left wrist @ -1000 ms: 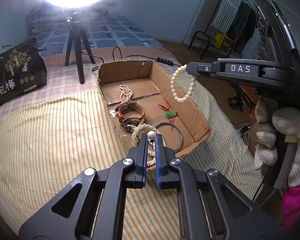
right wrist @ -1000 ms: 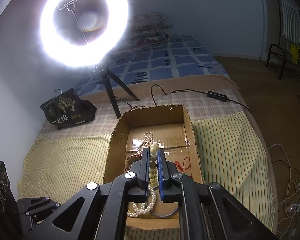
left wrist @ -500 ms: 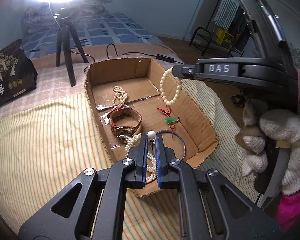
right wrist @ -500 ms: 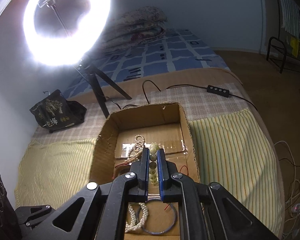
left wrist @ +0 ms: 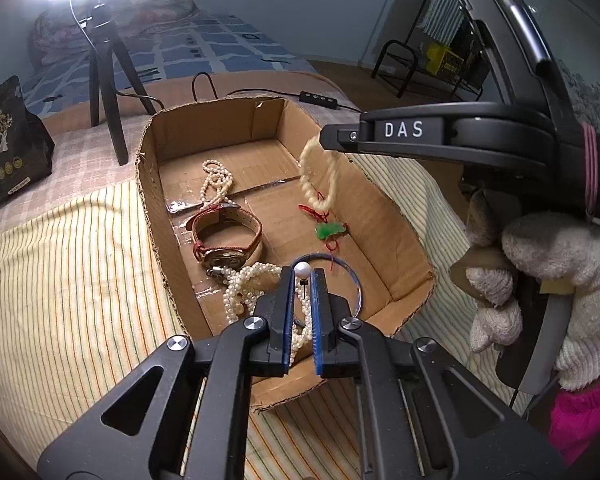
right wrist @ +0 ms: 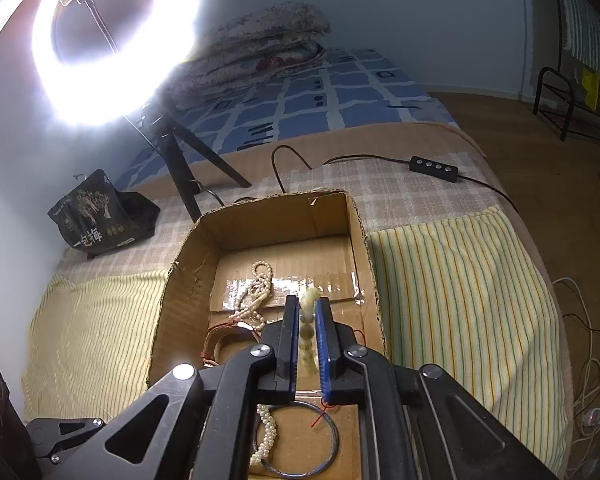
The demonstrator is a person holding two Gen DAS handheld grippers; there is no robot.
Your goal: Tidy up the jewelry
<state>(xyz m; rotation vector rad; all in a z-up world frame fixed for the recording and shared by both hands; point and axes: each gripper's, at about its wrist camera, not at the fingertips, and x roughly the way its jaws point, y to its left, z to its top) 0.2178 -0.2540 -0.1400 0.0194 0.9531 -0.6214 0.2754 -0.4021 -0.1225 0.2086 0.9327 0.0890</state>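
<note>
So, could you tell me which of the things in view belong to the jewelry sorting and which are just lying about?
Part of the job:
- cardboard box
- bead bracelet in the right gripper
- pearl pin in the left gripper
- watch
- pearl necklace
- green pendant
- bangle

Just lying about:
- ring light
- snack bag
- folded quilt
- cable switch

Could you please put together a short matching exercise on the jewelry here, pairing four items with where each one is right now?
Items:
1. pearl pin
2. cream bead bracelet
3. watch
4. green pendant

Places:
A. hanging from the right gripper above the cardboard box
B. lying on the box floor, on a red cord
C. pinched in the left gripper
D. lying on the box floor, by the box's left wall

Pairs: 1-C, 2-A, 3-D, 4-B
</note>
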